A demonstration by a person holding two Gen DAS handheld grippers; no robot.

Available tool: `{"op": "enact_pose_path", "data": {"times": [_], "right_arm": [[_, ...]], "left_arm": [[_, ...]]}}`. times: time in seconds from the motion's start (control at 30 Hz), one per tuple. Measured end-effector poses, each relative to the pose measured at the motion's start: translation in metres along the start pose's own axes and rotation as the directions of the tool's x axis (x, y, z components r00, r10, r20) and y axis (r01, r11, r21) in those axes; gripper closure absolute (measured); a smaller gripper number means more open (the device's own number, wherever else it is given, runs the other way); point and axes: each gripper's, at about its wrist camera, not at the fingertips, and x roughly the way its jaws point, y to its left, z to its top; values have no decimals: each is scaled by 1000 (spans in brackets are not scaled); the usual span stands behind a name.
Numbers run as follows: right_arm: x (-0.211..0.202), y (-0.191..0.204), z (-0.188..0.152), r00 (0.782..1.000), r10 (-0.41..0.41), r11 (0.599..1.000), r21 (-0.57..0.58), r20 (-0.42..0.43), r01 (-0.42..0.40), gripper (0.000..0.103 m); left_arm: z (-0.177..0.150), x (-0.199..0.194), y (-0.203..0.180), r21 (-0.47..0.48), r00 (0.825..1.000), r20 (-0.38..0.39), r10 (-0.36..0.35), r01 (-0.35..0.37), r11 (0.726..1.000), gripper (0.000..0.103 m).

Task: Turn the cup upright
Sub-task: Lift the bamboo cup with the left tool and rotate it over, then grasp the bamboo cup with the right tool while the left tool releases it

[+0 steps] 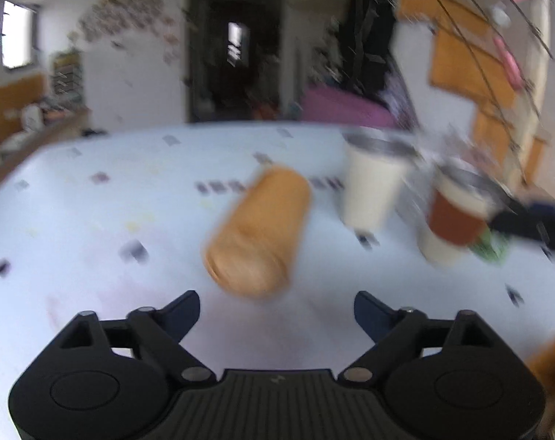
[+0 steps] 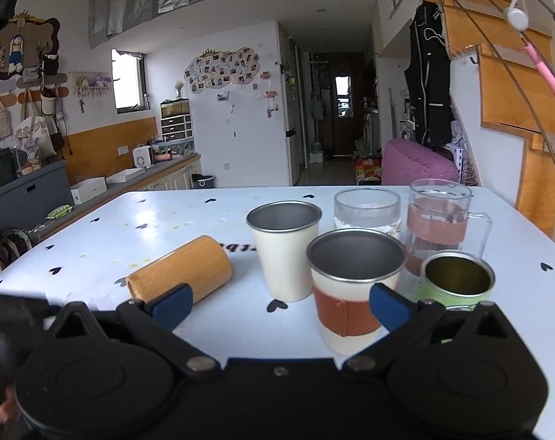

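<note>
A bamboo-coloured cup (image 1: 257,234) lies on its side on the white table (image 1: 94,220). It also shows in the right wrist view (image 2: 182,269), left of the upright cups. My left gripper (image 1: 276,310) is open and empty, just short of the cup's near end; this view is blurred by motion. My right gripper (image 2: 277,302) is open and empty, held above the table's near edge, with the cup beyond its left finger (image 2: 171,302).
Upright cups stand to the right: a cream steel cup (image 2: 285,251), a cup with a brown sleeve (image 2: 347,289), a green tin cup (image 2: 457,280), a glass (image 2: 367,209) and a glass mug (image 2: 438,220). The table's far edge borders the room.
</note>
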Motion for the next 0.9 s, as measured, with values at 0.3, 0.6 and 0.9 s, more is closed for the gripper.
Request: {"op": "enact_pose_path", "data": {"times": [0.3,0.6,0.9], "right_arm": [[0,3,0,1000,-3,1000,-18,-2,3,0],[0,0,2,1000,-4,1000,-10,-4,4,0],[5,-1,0,999,16,1000,17,-37,-16,0]], "left_arm": [[44,72,22,11,998,-46,-33,33,999,23],[27,54,20,-25,992,-125,2,-5,1000,30],[-19,-6,-21,33,991,-109,-71,75,997,29]]}}
